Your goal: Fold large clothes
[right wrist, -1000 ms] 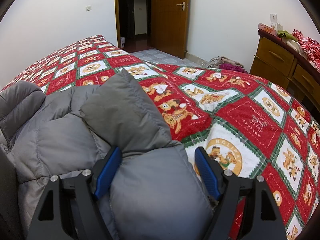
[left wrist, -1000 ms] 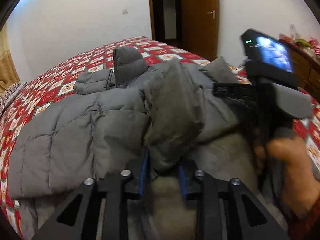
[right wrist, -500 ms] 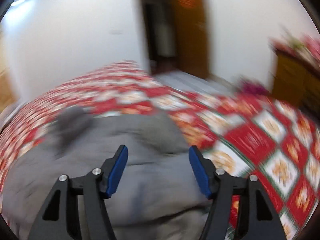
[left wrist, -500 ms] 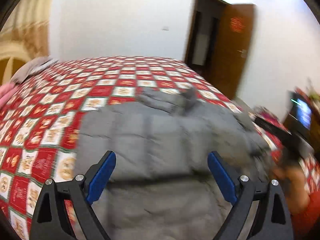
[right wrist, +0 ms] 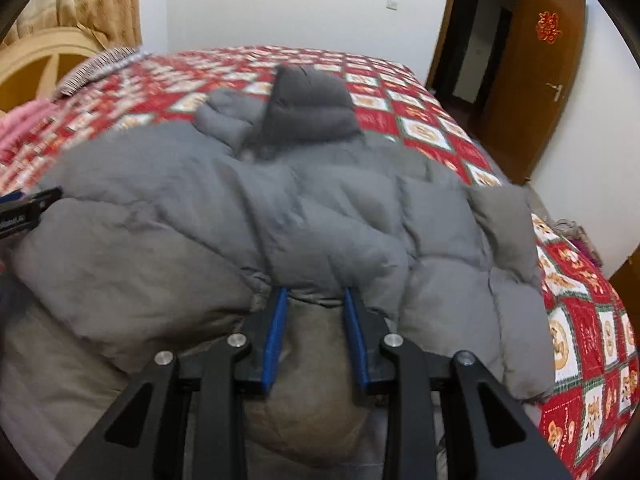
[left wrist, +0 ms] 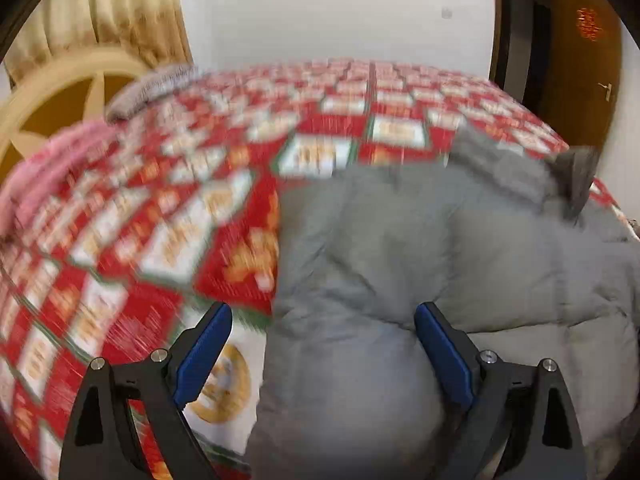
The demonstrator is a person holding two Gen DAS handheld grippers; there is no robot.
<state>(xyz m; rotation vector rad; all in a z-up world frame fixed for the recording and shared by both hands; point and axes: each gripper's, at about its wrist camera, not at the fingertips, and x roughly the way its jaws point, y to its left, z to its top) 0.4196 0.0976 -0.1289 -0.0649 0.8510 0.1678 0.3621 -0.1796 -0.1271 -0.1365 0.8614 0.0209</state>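
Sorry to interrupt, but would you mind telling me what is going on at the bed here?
A person with a gripper in each hand is folding a grey quilted puffer jacket spread on a bed with a red-and-white patchwork bedspread. The right gripper has just been closing on a bulge of the jacket's near edge. The left gripper stands open at the jacket's left edge, gripping nothing yet.

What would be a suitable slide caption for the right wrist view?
Right tool closing on a fold of the grey puffer jacket spread over the patterned bedspread.
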